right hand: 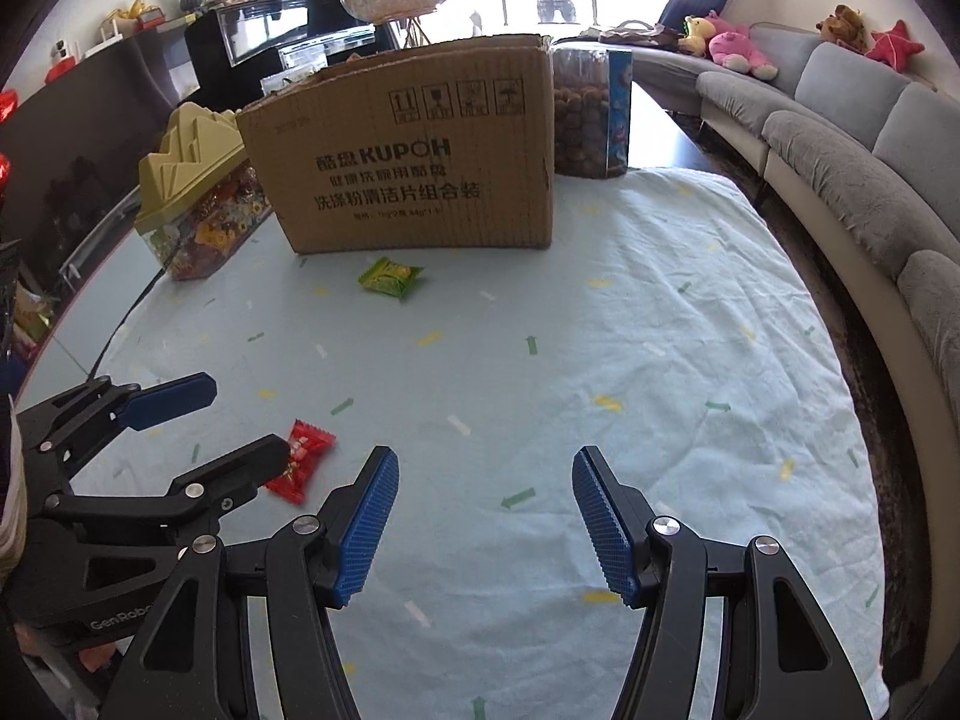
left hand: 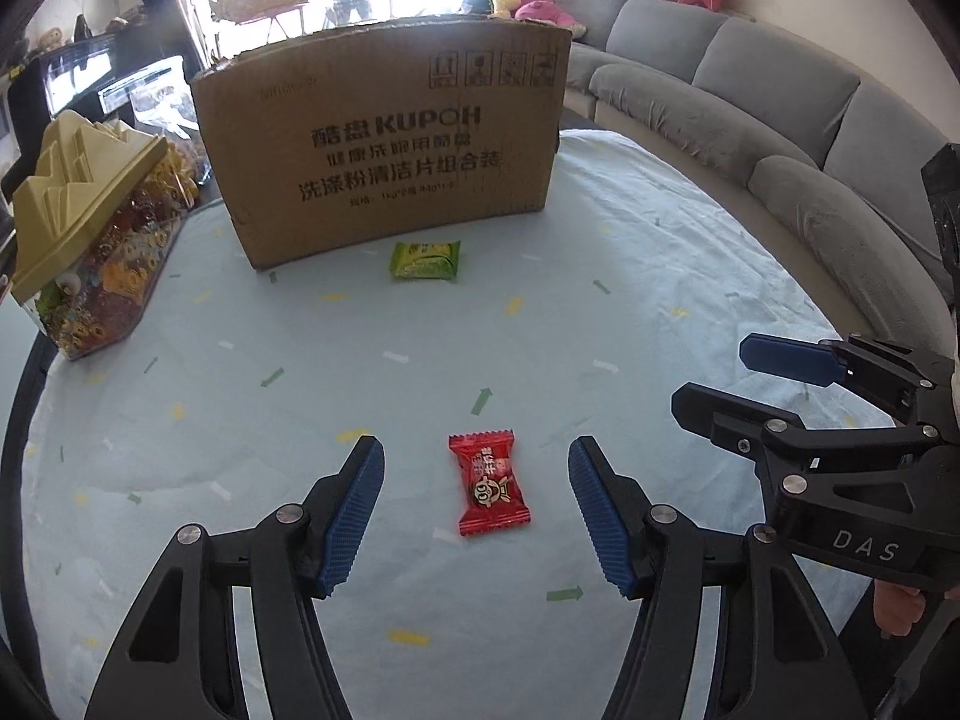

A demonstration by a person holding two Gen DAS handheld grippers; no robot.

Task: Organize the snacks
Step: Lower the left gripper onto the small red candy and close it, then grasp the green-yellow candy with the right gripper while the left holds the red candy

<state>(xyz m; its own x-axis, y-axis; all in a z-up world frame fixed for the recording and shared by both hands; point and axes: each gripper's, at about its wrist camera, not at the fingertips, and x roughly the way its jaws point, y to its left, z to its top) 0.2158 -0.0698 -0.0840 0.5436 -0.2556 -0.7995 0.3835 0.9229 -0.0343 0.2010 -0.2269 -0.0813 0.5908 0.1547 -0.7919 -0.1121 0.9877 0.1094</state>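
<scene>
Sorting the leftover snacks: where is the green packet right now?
The green snack packet lies flat on the light blue tablecloth, just in front of the cardboard box, beyond the red candy.

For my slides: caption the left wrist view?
Open left gripper straddles a red candy before a cardboard box.

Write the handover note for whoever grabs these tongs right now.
Left tongs: open, empty, straddling the red candy on the cloth, not gripping it.
Right tongs: open, empty, over bare cloth.
Green packet: on the cloth just in front of the box.
Done: neither snack picked up.
Left: probably both snacks go into the box; its inside is not visible.
</scene>
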